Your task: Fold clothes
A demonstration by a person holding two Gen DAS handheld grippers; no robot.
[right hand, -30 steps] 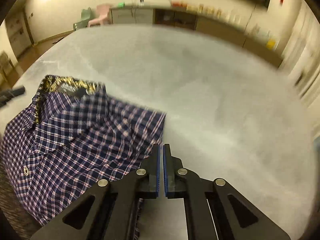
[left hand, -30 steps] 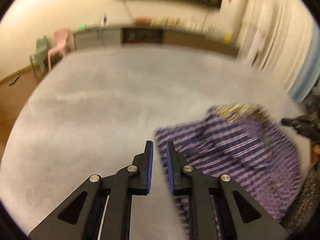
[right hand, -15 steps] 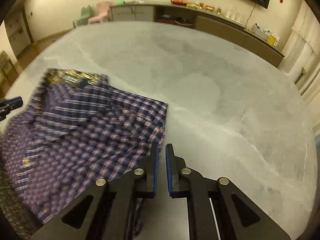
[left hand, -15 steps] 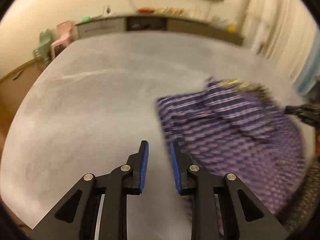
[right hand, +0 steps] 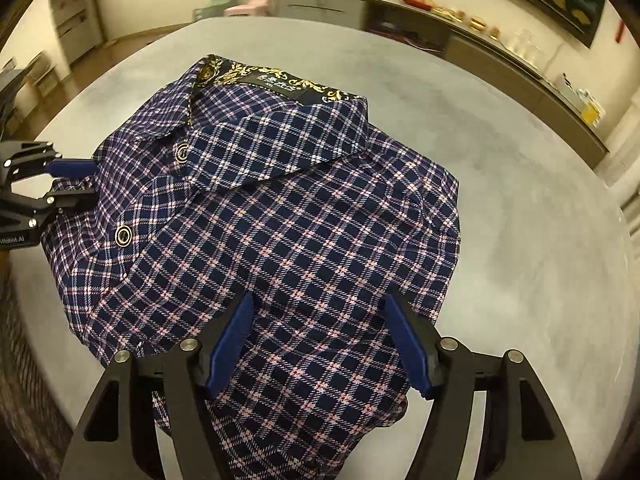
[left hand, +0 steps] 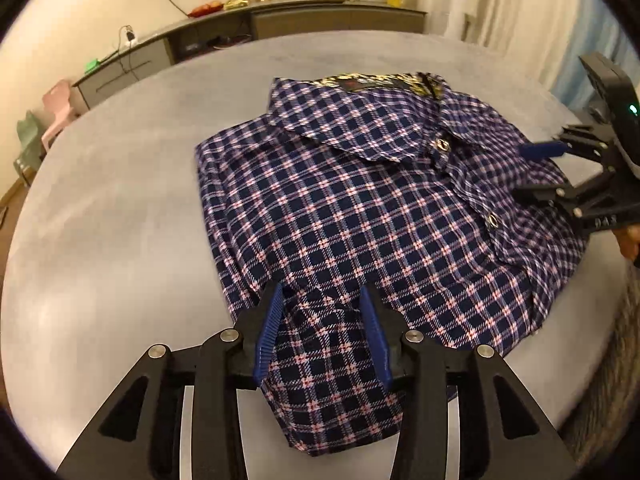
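The round grey table (left hand: 104, 208) fills both views, and the folded navy, pink and white checked shirt (left hand: 360, 216) lies on it with its gold-patterned collar band (right hand: 280, 80) toward the far side. The left wrist view alone shows pale curtains (left hand: 500, 4) at the right, along with part of a hand (left hand: 630, 240) behind the right gripper. The right wrist view alone shows pale cabinets (right hand: 76, 20) at the far left. Both views show the low sideboard (left hand: 332, 20) along the wall.

The left gripper (left hand: 322, 332) points steeply down over the shirt's near edge. Its jaws have just been opening and stand partly apart, released, a raised fold of cloth between the blue pads (left hand: 267, 332). The right gripper (right hand: 320, 340) tilts down likewise. Its jaws have just sprung wide and grasp nothing, with the shirt's near side below them.
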